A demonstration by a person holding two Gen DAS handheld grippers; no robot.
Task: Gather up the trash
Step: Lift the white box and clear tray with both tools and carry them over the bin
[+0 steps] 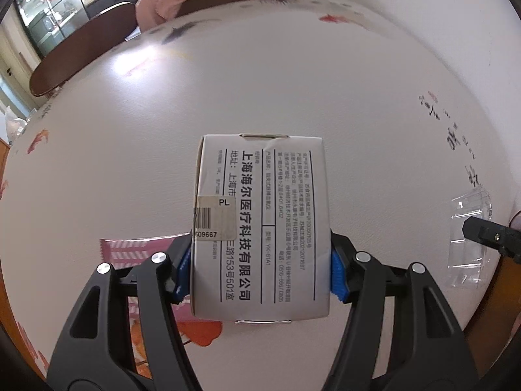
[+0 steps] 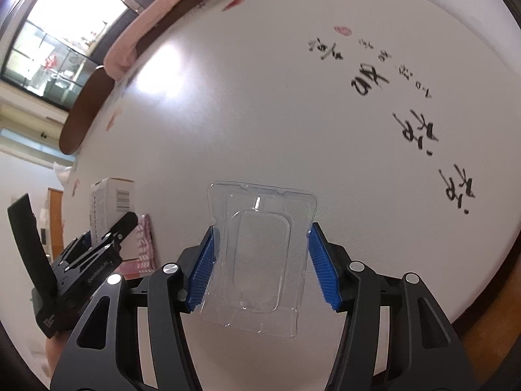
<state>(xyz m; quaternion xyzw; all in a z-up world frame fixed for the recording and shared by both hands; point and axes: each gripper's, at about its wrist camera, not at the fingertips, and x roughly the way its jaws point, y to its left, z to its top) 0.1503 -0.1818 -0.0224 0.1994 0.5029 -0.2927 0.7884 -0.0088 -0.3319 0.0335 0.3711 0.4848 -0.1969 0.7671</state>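
Two wrist views look steeply down on a round white table (image 1: pixel 293 75) printed with black calligraphy and red fish.

Much is cut off or unclear. The fisheye rim crops the table on every side. The left gripper (image 1: pixel 260 272) covers the near end of the white cardboard box (image 1: pixel 260 224) it carries, and the box in turn hides the table below it. A pink striped wrapper (image 1: pixel 136 249) lies just behind the left gripper's left finger, only partly showing; its full shape cannot be made out. In the right view the clear plastic blister tray (image 2: pixel 260 254) is transparent, so its edges are faint against the white surface. The small print on the box is too fine to read.

The left gripper's blue pads (image 1: pixel 337 275) press on both long sides of the box, clamping it, printed face and barcode sticker up. The box appears lifted off the table. The right gripper (image 2: pixel 260 268) has the blister tray between its blue pads (image 2: pixel 320 270); the tray's edges bow against them, so it is gripped.

Each gripper shows in the other's view: the right gripper's tip enters at the right edge of the left view, beside the tray, and the left gripper with its box appears at the left edge of the right view.

At the far table edge stand a dark brown chair back (image 1: pixel 84 45) and a pink cushion (image 1: pixel 169 0). Beyond them, a bright window (image 2: pixel 65 32) is blurred.
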